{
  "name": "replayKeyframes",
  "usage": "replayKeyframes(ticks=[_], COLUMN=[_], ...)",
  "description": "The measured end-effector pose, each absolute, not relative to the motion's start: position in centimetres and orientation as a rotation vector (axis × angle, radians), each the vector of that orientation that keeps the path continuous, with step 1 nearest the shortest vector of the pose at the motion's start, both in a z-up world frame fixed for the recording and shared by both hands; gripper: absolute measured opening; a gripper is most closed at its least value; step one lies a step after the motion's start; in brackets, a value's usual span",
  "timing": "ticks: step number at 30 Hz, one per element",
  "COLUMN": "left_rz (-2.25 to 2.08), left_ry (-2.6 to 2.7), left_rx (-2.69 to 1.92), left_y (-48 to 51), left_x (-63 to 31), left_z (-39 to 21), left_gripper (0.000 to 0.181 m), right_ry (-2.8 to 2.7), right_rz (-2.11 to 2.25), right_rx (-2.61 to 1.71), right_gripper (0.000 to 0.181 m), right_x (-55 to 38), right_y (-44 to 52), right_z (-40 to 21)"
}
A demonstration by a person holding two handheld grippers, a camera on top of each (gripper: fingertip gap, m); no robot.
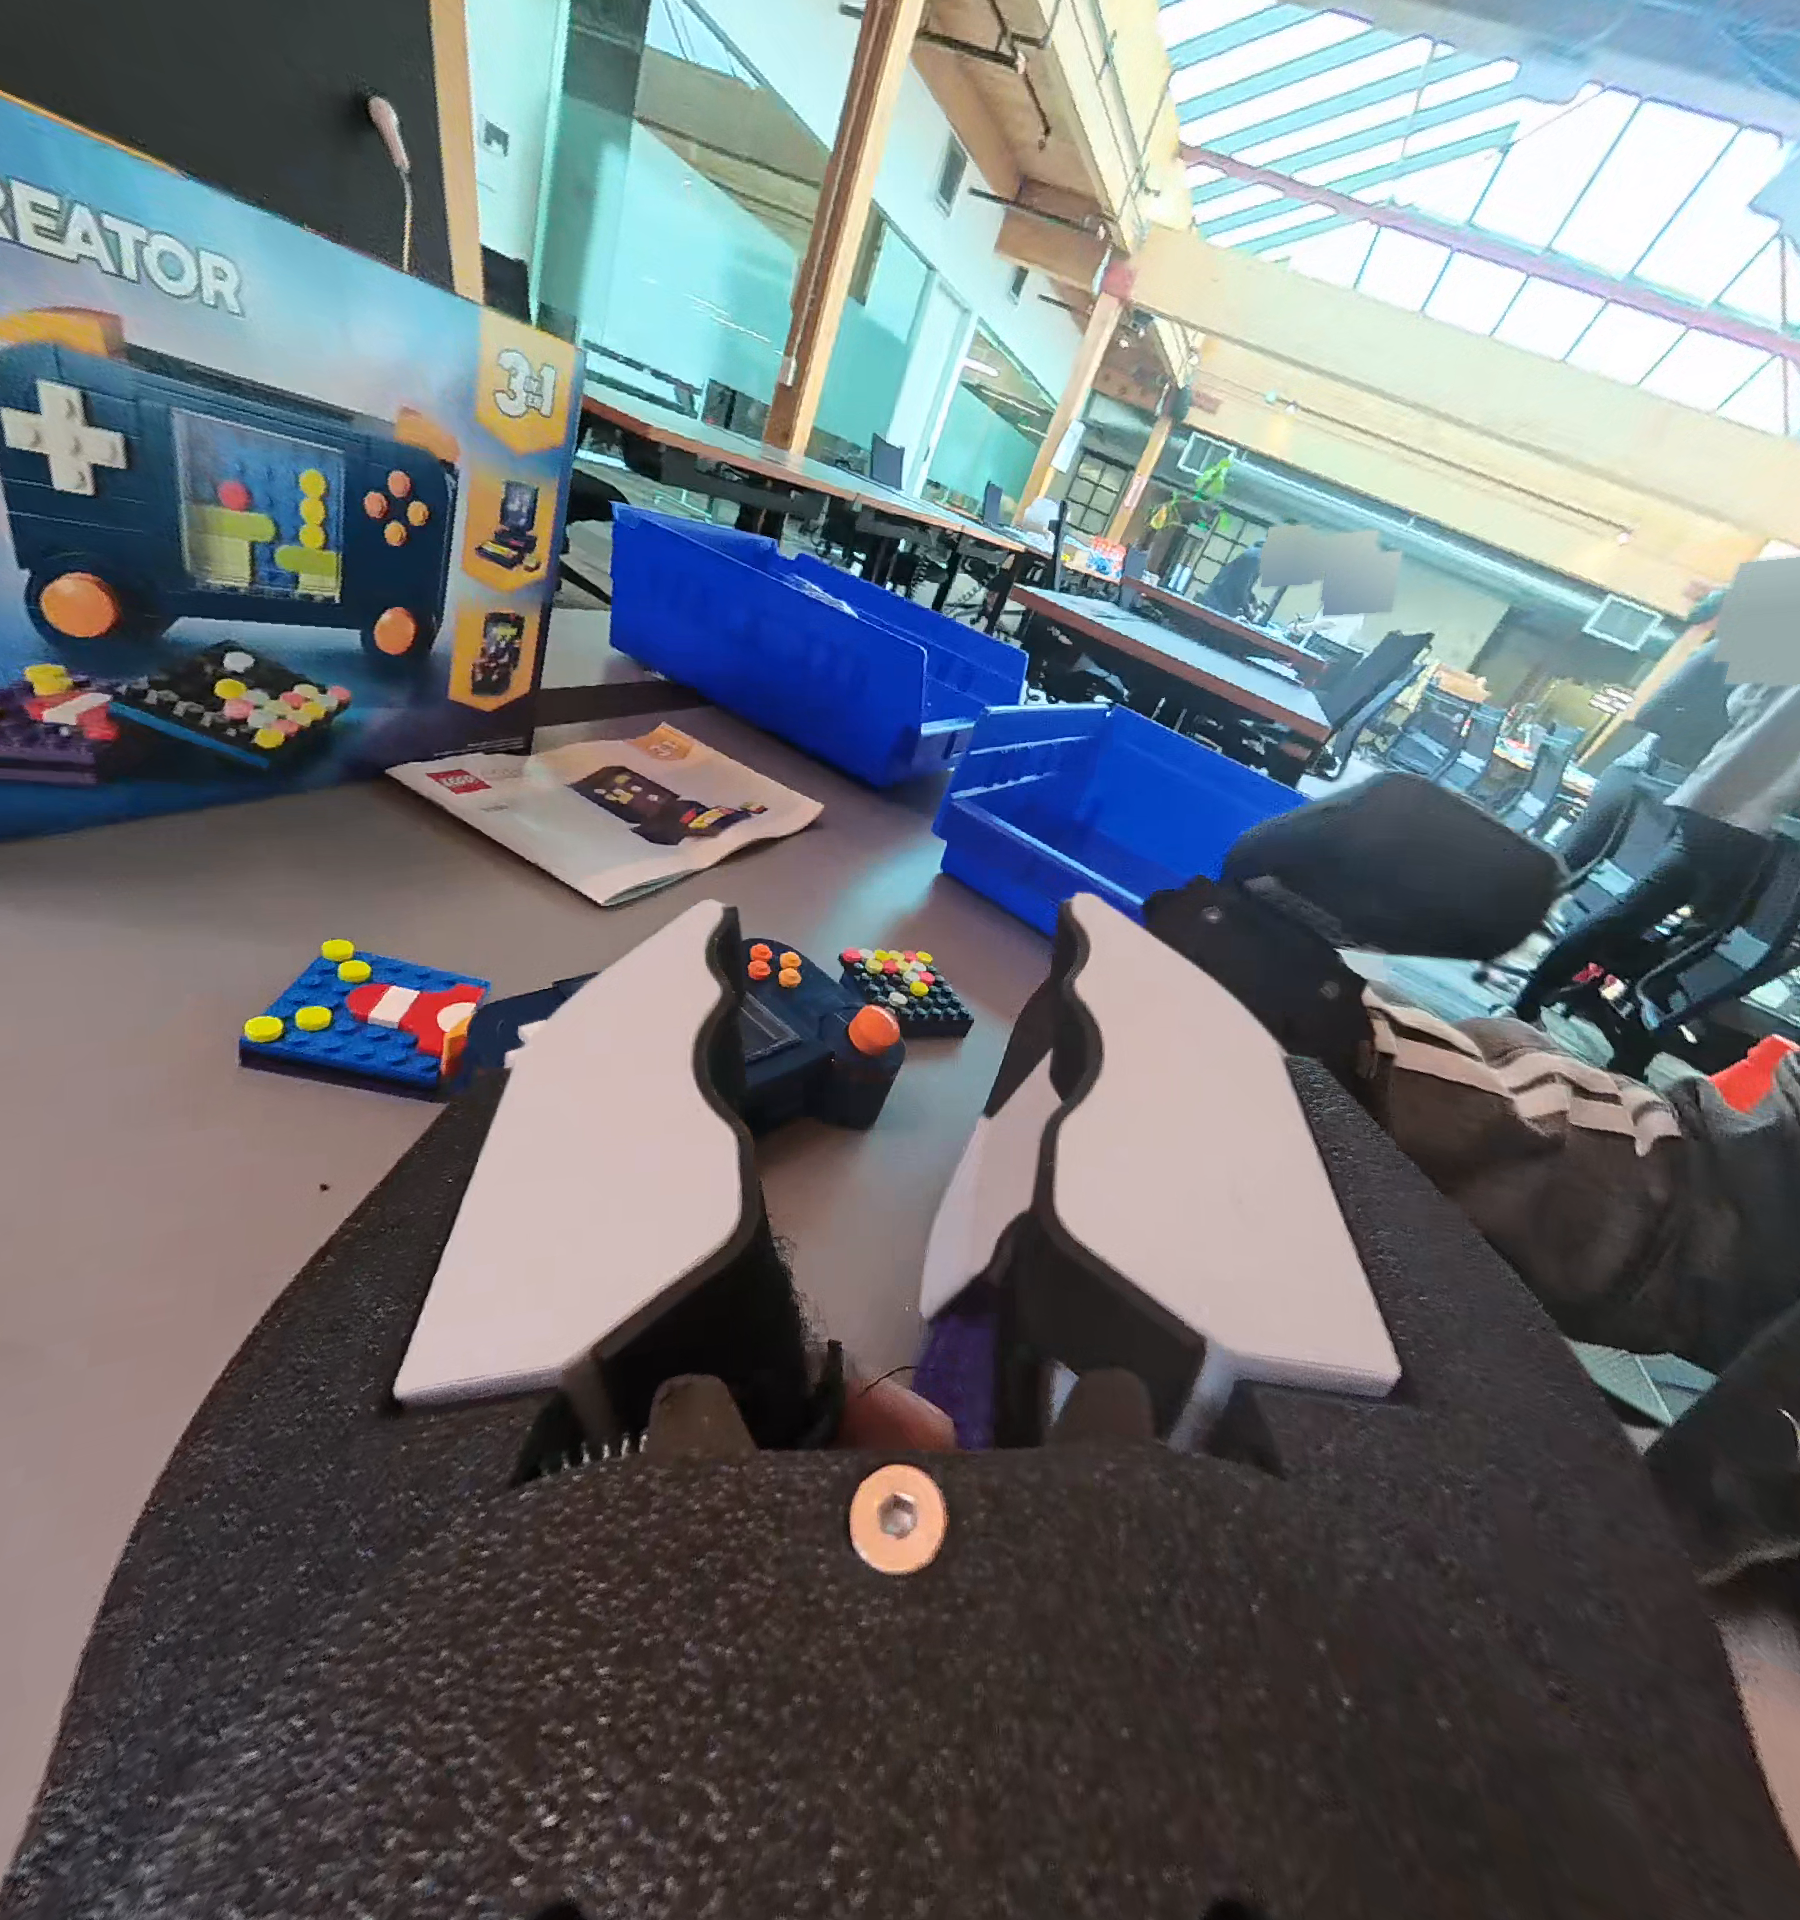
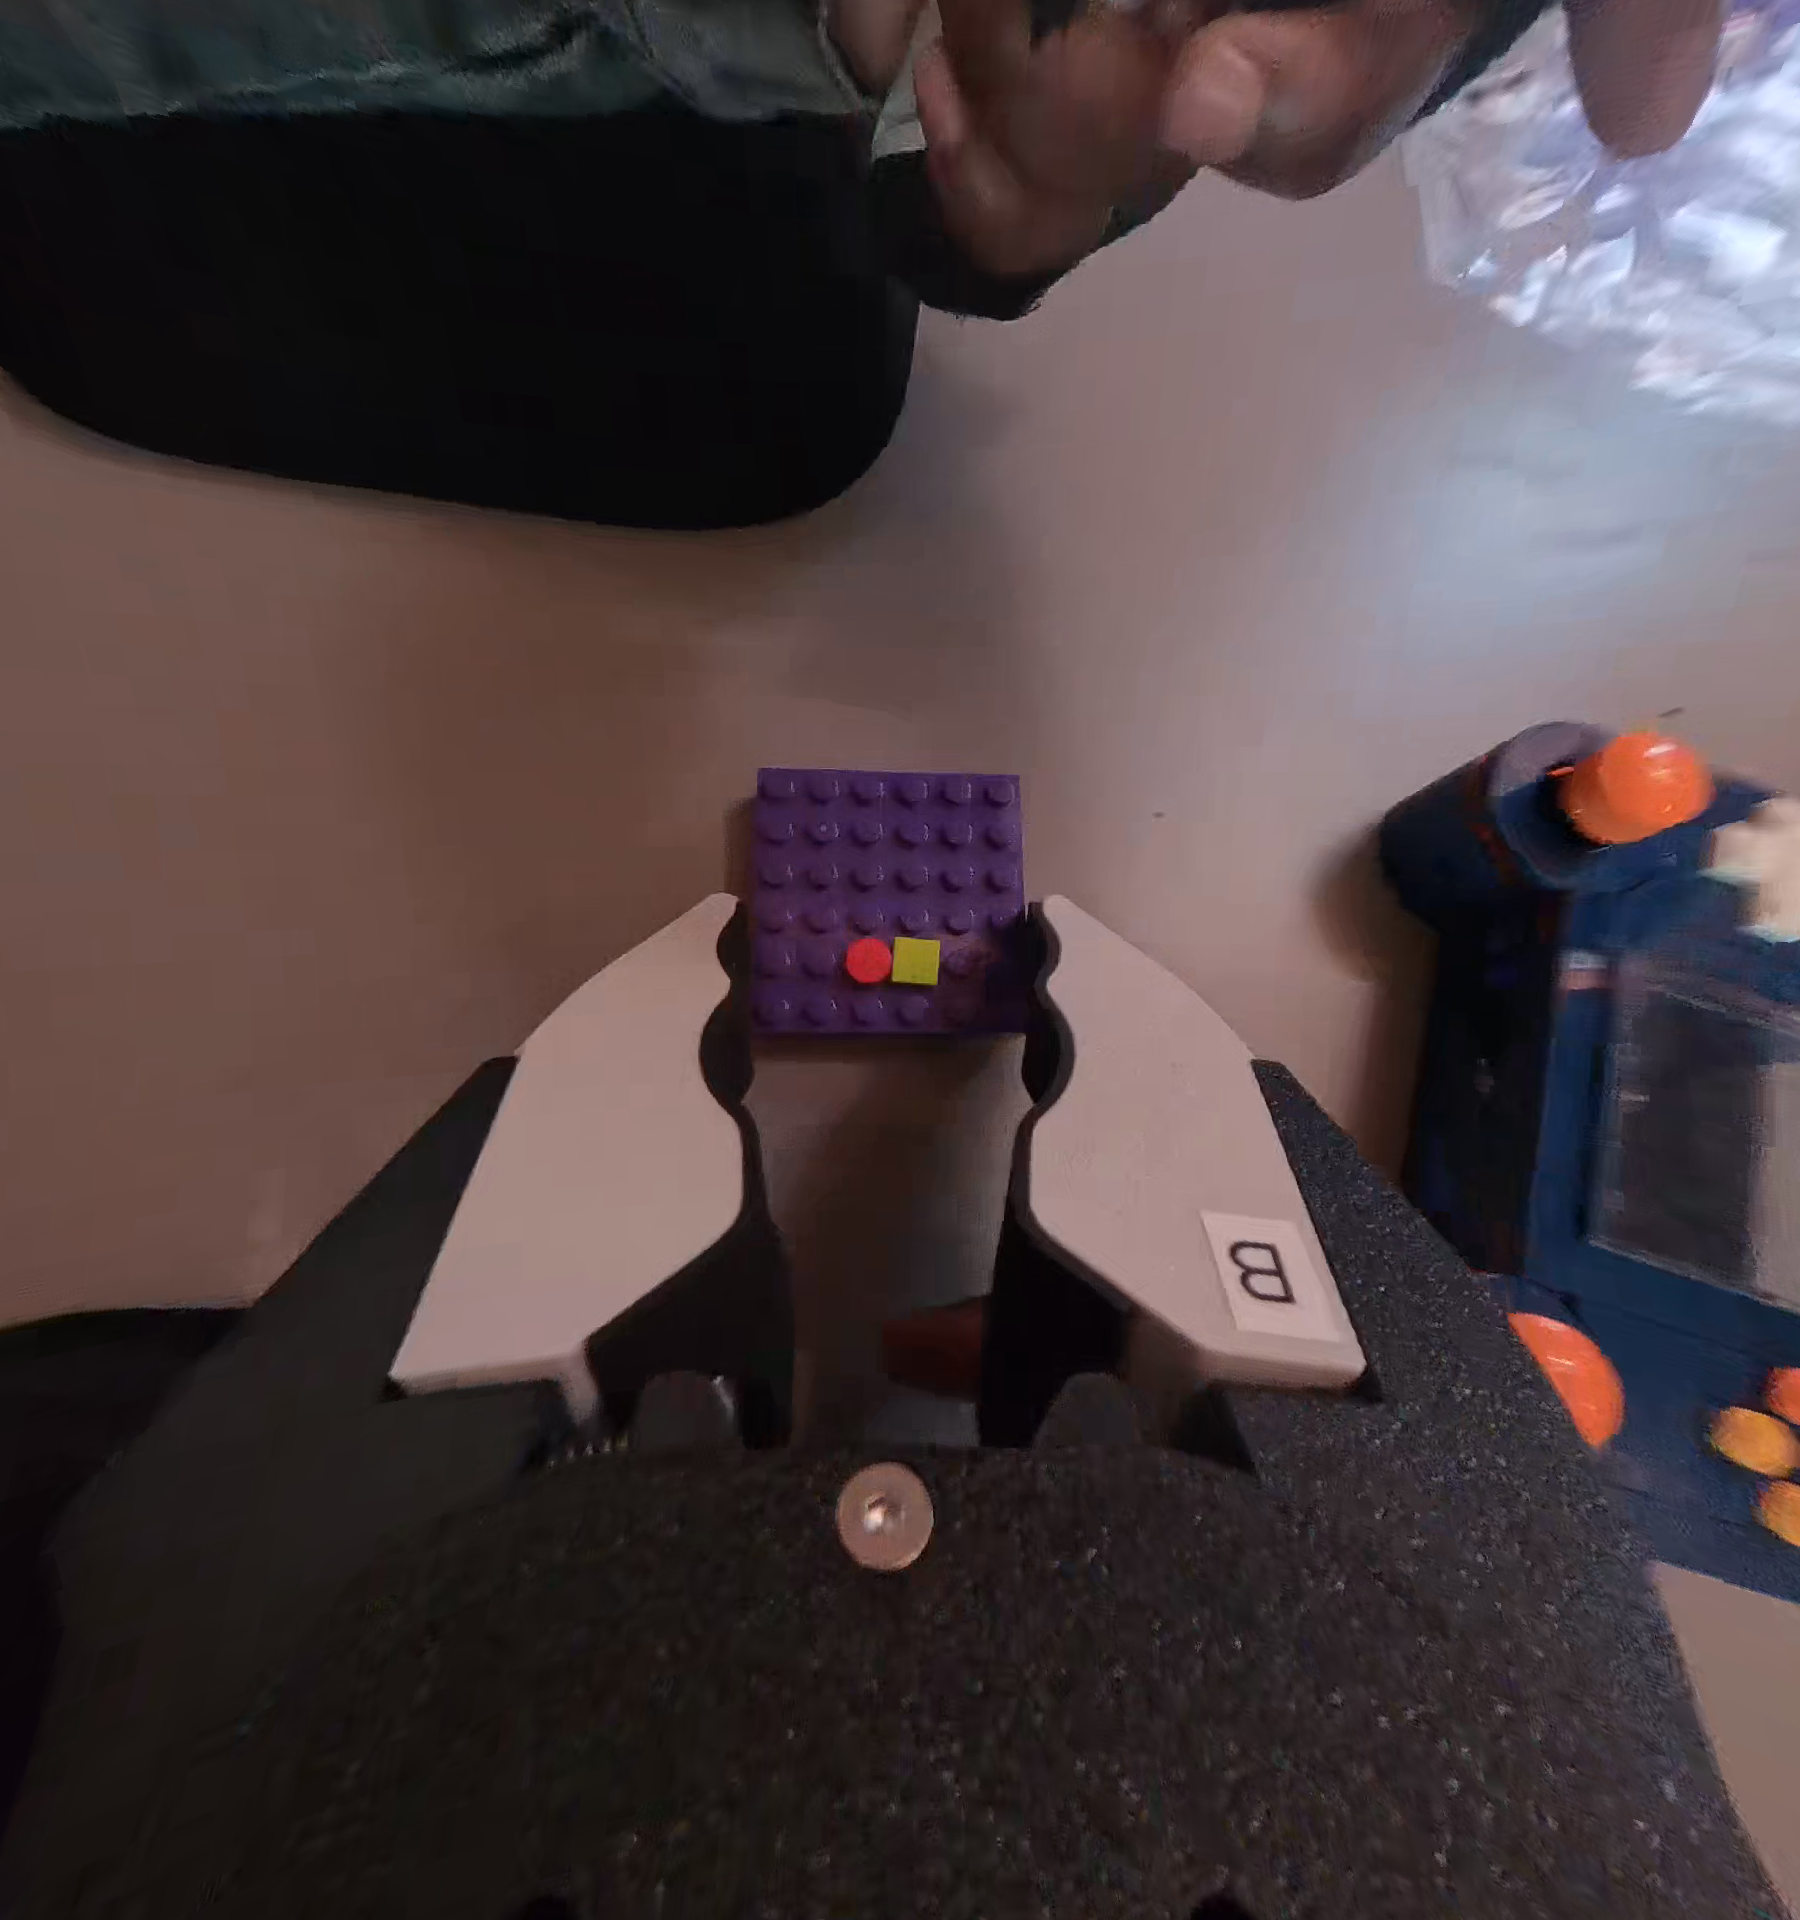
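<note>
- My right gripper [image 2: 885,971] has its jaws spread about as wide as a purple studded plate [image 2: 885,883], whose near part lies between the fingertips. The right fingertip looks to touch the plate's edge, and the left one sits just beside the other edge; I cannot tell whether either grips it.
- The plate lies flat on the grey table [image 2: 356,831], carrying a red round tile [image 2: 867,961] and a yellow square tile [image 2: 916,960] side by side near the fingertips.
- Bare table runs past the plate's far edge and to its left. To the right, well apart, lies a dark blue brick-built handheld console [image 2: 1602,1195] with orange buttons, blurred.
- Farther off, a dark bulky shape [image 2: 408,312] and a person's hand [image 2: 1135,104] cross the top of the right wrist view, with crinkled clear plastic [image 2: 1654,260] at the upper right.
- My left gripper [image 1: 891,966] is open wide and holds nothing, hovering above the table.
- Just beyond its fingertips sits the console [image 1: 813,1049], with a black studded plate [image 1: 906,987] of coloured dots just beyond it and a blue plate [image 1: 366,1023] with red, white and yellow pieces to the left.
- Past these lie a booklet [image 1: 615,800], two blue bins [image 1: 813,644], [image 1: 1093,810] and a large printed box [image 1: 221,499] standing at the left.
- A dark sleeve [image 1: 1550,1174] closes off the right side.
</note>
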State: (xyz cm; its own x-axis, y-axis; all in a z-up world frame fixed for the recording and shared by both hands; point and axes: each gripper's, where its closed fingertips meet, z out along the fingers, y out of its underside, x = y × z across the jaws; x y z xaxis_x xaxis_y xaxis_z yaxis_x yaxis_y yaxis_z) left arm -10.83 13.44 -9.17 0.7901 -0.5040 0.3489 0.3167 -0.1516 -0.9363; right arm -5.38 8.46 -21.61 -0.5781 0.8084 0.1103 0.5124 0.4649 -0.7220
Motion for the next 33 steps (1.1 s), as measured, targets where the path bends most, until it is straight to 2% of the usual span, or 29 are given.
replayKeyframes(ticks=[2, 5, 8, 10, 12, 16, 19, 21, 24, 26, 28, 29, 30, 33], left_rz=[-0.699, -0.822, -1.033, -1.05, -0.969, -0.81, -0.722, -0.684, -0.711, -0.718, -0.733, -0.734, -0.727, -0.727], left_ry=[0.116, 0.088, 0.175, 0.278, 0.412, 0.411, 0.277, 0.164, 0.114, 0.106, 0.126, 0.136, 0.143, 0.151], left_rx=[-1.566, -1.576, -1.598, -1.65, -1.689, -1.631, -1.517, -1.455, -1.429, -1.427, -1.433, -1.438, -1.442, -1.439], left_y=[13.7, 13.7, 13.3, 12.8, 12.4, 12.9, 13.4, 13.6, 13.5, 13.5, 13.5, 13.4, 13.4, 13.3], left_x=[-11.2, -10.3, -7.2, -5.4, -4.2, -5.1, -7.8, -10.0, -11.1, -11.0, -10.5, -10.3, -10.2, -10.2], left_z=[-9.2, -9.4, -9.9, -10.9, -11.7, -10.9, -8.9, -8.0, -7.6, -7.6, -7.6, -7.7, -7.7, -7.6], left_gripper=[0.062, 0.069, 0.068, 0.047, 0.013, 0.012, 0.012, 0.012, 0.012, 0.012, 0.012, 0.012, 0.012, 0.012], right_ry=[-2.108, -1.657, -1.576, -1.565, -1.575, -1.513, -1.268, -1.083, -1.02, -1.1, -1.24, -1.316, -1.306, -1.395], right_rz=[0.738, 0.538, 0.441, 0.421, 0.41, 0.483, 0.353, 0.032, -0.41, -0.476, -0.49, -0.366, -0.298, -0.346], right_rx=[-0.971, -0.754, -0.576, -0.505, -0.472, -0.498, -0.796, -1.235, -1.93, -2.24, -2.464, -2.547, -2.578, -2.61], right_gripper=[0.05, 0.049, 0.049, 0.049, 0.049, 0.046, 0.055, 0.055, 0.078, 0.08, 0.07, 0.039, 0.027, 0.024], right_x=[-6.5, -7.1, -6.4, -6.5, -6.5, -5.9, -3.0, 2.6, 12.4, 15.5, 17.3, 16.9, 16.6, 17.3], right_y=[10.6, 14.0, 13.0, 11.8, 11.2, 11.9, 19.2, 27.3, 32.4, 32.0, 30.7, 29.6, 29.0, 26.5], right_z=[-19.9, -13.0, -10.9, -10.6, -10.5, -9.2, -5.5, -5.2, -10.5, -14.2, -17.5, -18.6, -18.7, -18.6])
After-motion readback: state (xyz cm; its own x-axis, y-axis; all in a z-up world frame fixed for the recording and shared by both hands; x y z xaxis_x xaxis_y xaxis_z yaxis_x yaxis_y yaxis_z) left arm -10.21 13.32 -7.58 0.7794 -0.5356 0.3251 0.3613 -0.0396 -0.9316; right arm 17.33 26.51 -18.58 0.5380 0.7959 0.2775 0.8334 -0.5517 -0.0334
